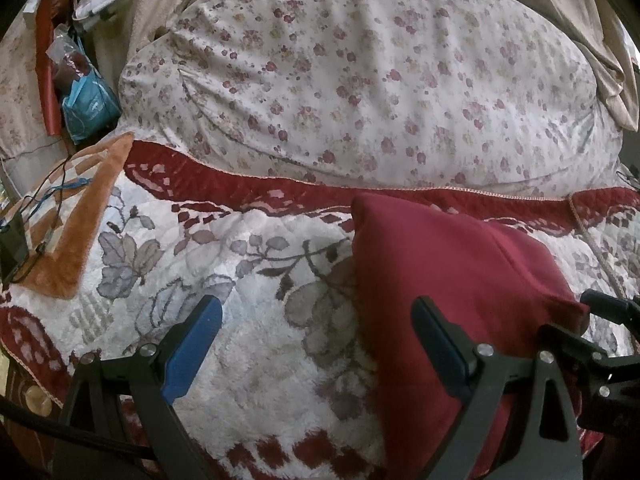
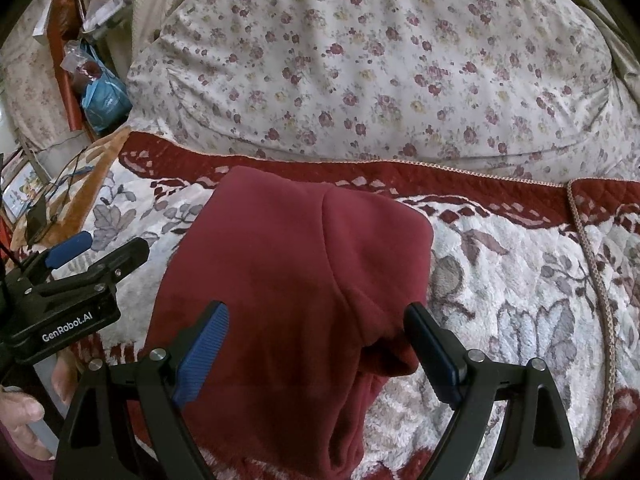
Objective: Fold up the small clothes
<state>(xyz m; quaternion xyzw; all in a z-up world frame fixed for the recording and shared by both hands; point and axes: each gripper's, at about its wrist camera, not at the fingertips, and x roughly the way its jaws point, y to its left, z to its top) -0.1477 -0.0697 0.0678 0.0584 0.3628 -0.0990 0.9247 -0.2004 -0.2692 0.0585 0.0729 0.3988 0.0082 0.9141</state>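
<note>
Both grippers, left gripper and right gripper, gape wide, gripping nothing, above the folded maroon fleece garment on the white floral plush blanket.

A fluffy white blanket with grey leaves and a dark red border covers the bed. Behind the blanket lies a large floral pillow. Left of the pillow hang pale curtains, with a blue bag and cables below them. Soft daylight falls across the pillow.
</note>
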